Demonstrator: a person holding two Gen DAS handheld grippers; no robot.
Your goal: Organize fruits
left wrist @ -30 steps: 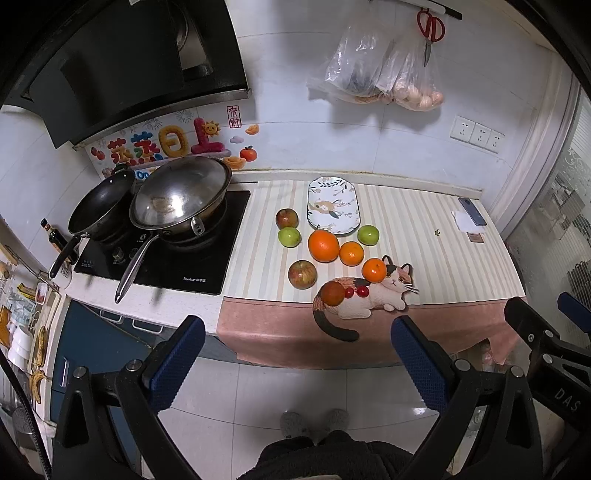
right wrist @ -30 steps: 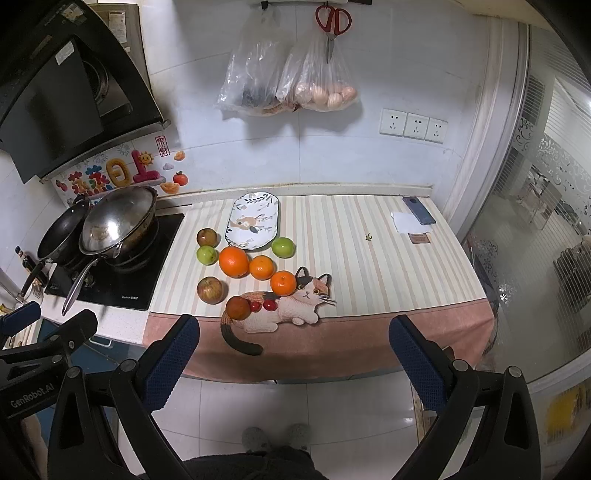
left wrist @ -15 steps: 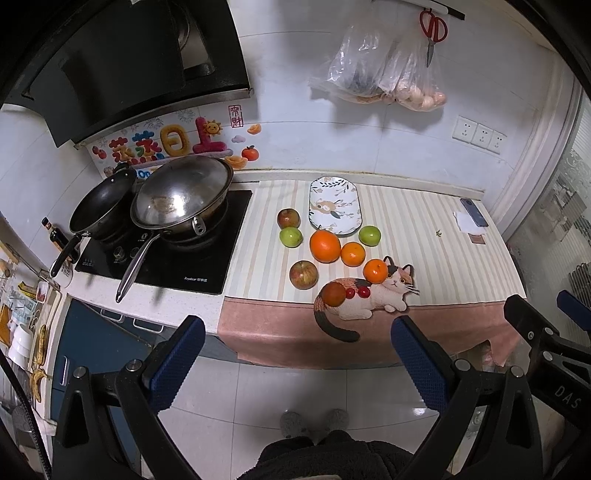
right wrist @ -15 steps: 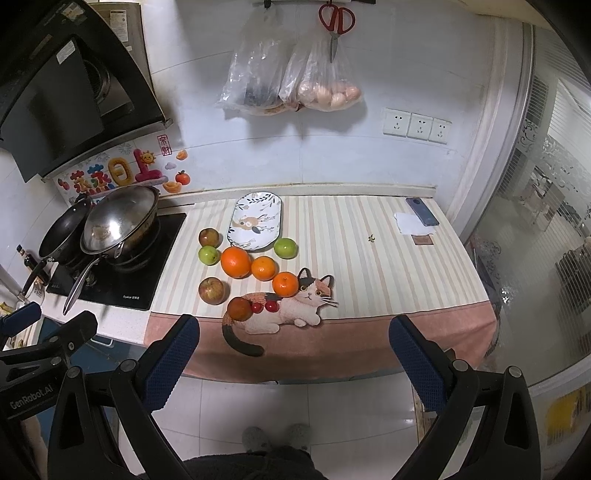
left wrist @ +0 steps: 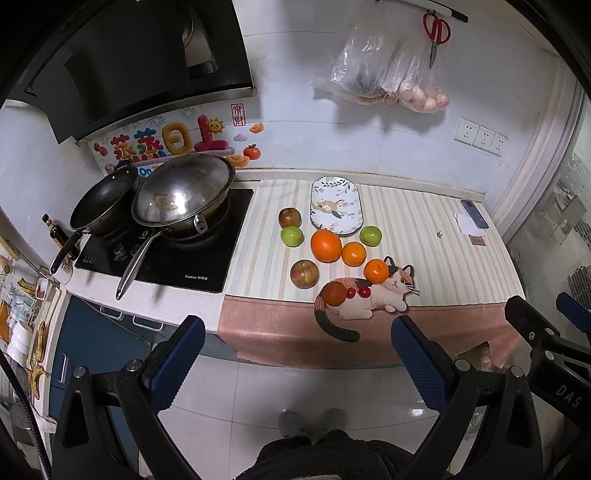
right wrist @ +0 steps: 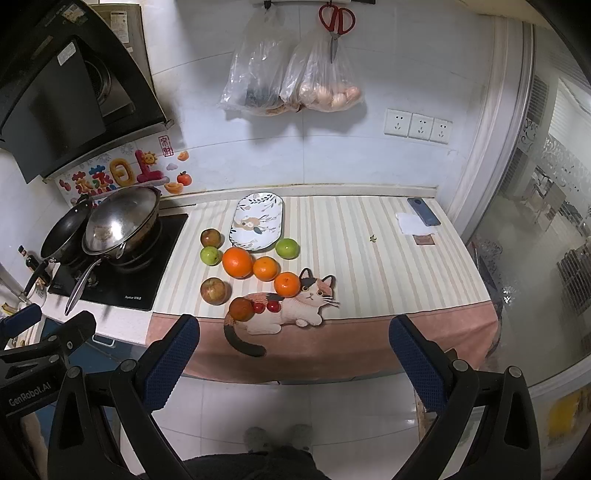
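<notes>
fruit lies loose on the striped mat (left wrist: 424, 229), centre of both frames, none on the oval plate (left wrist: 335, 209). large orange (left wrist: 325, 245) just below the plate's near end; smaller orange (left wrist: 354, 253) beside it to the right, another orange (left wrist: 376, 270) lower right at the printed cat's (left wrist: 373, 295) head. green apple (left wrist: 291, 235) left of the large orange, second green apple (left wrist: 370, 235) right of the plate's near end. red apple (left wrist: 289, 216) left of the plate, another red apple (left wrist: 304, 273) lower, nearer the counter edge. dark orange fruit (left wrist: 331, 293) and two small red cherries (left wrist: 357, 292) sit on the cat print

left gripper (left wrist: 295, 354) low in frame, off the counter, over floor tiles; jaws wide apart, nothing between. right gripper (right wrist: 293, 350) likewise: jaws wide apart, empty, short of the counter edge

upper left: steel wok (left wrist: 184, 194) and black pan (left wrist: 101, 201) on the hob (left wrist: 207, 254). upper right: bags (right wrist: 291, 77) and red scissors (right wrist: 336, 22) hang on the wall; phone (right wrist: 424, 216) at the mat's far right
</notes>
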